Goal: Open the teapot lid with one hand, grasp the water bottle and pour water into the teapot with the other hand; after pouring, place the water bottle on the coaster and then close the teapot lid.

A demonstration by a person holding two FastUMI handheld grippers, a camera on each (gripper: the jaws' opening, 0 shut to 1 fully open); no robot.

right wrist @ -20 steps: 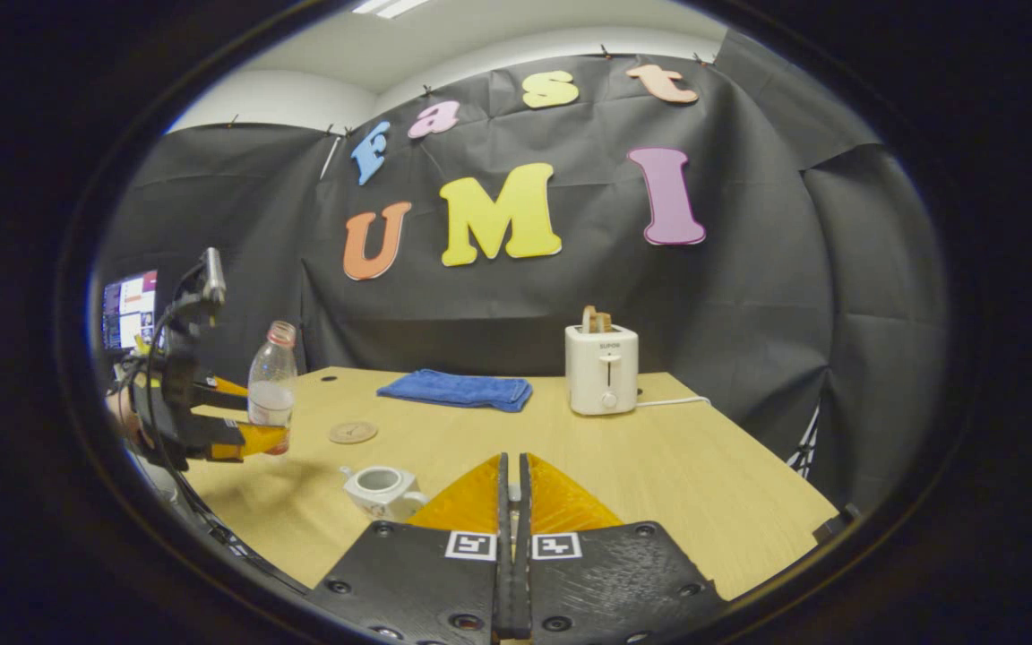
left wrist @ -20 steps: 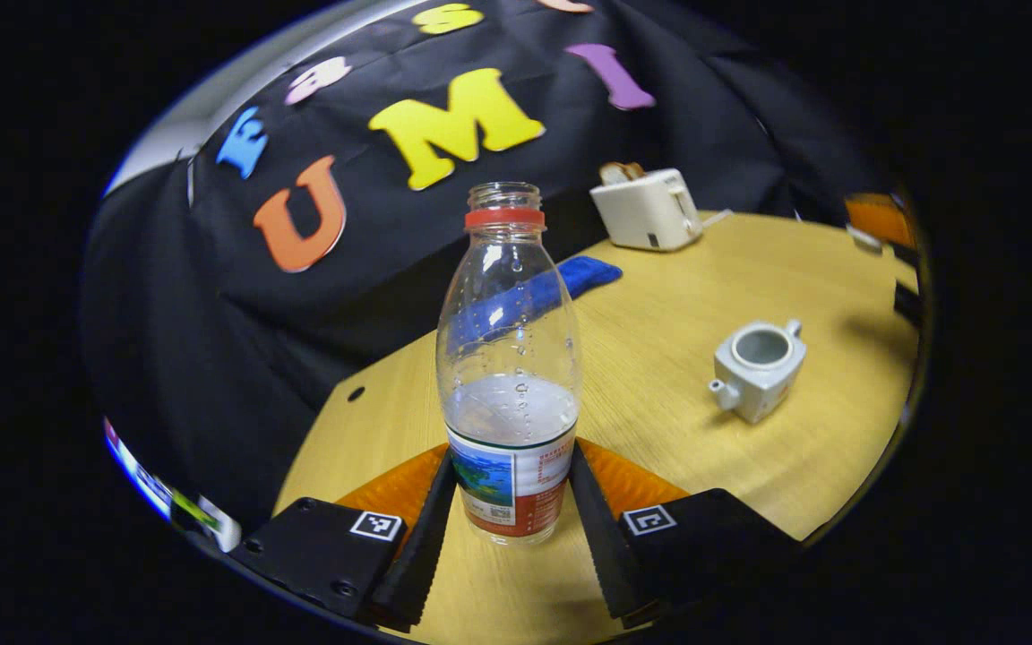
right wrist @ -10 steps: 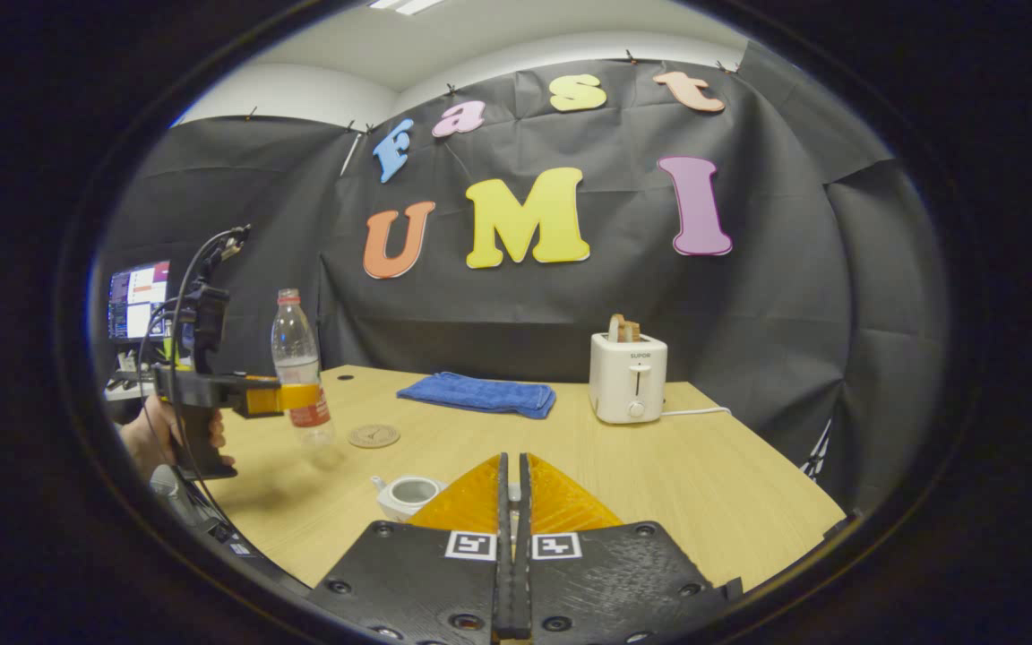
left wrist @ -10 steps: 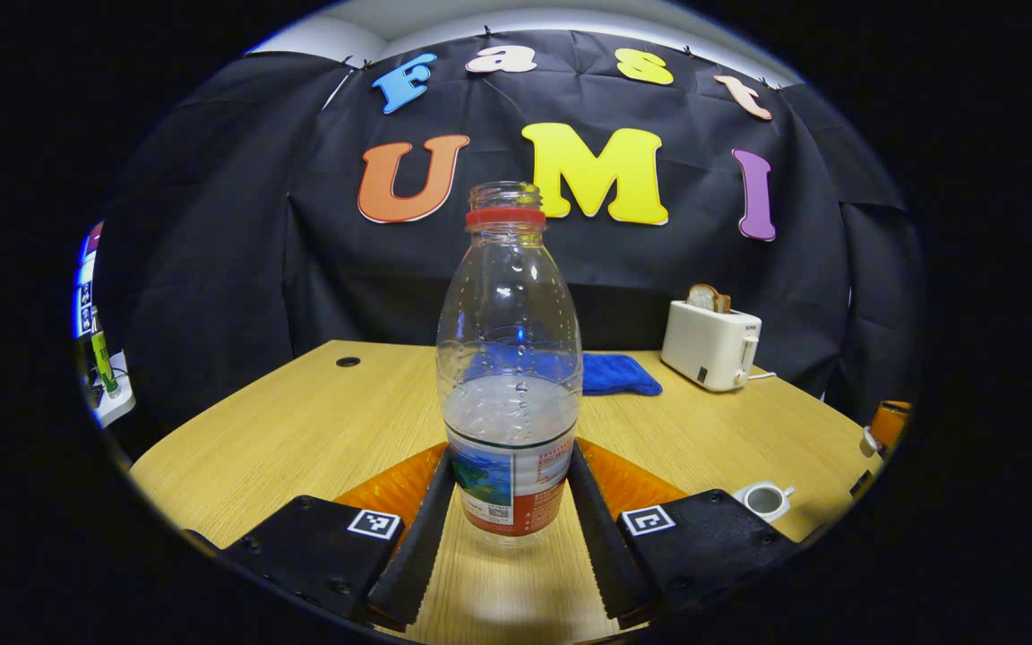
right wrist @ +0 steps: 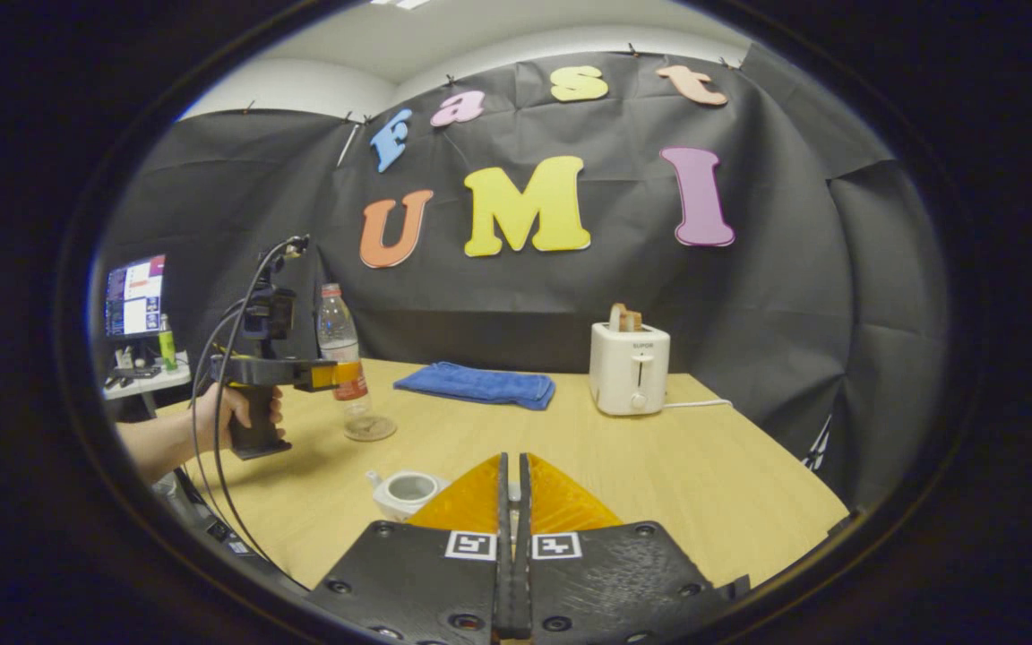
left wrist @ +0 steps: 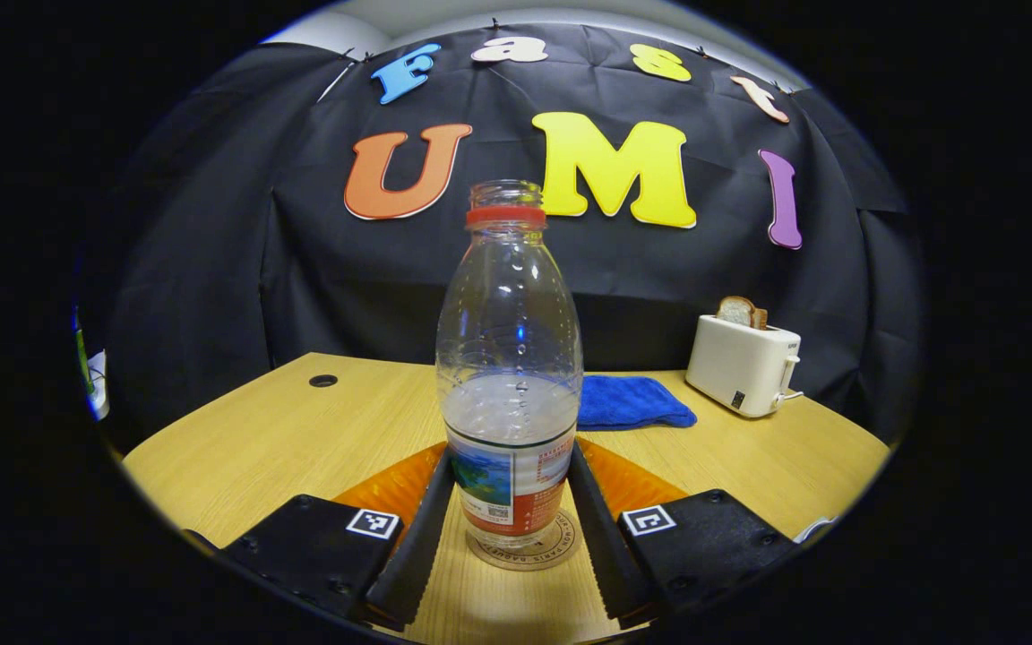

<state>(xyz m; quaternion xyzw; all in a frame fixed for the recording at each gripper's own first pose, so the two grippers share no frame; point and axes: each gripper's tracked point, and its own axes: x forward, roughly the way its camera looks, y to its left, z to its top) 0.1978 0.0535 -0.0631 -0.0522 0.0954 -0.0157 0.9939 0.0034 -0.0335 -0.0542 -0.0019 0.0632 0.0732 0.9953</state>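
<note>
Right now your left gripper (left wrist: 509,528) pinches the water bottle (left wrist: 509,376) low on its labelled part, one finger pressed against each side, and you hold the bottle upright directly over the round coaster (left wrist: 523,554) on the wooden table (left wrist: 283,439); whether the base touches the coaster or sits just above it cannot be told. The bottle has no cap on its neck and is roughly a third full of water. In the right gripper view, your hand (right wrist: 243,414) grips the handle of that left gripper (right wrist: 337,374) at the left side of the table, with the bottle (right wrist: 341,358) standing above the coaster (right wrist: 370,429). Your right gripper (right wrist: 511,502) has its fingers pressed together, and something small appears caught between the tips, too hidden to identify. The teapot (right wrist: 406,492) sits lidless on the table just left of those fingers, near the front edge, its opening showing. Farther back lie a blue cloth (right wrist: 478,384) and a white toaster (right wrist: 630,369) with bread in its slot.
</note>
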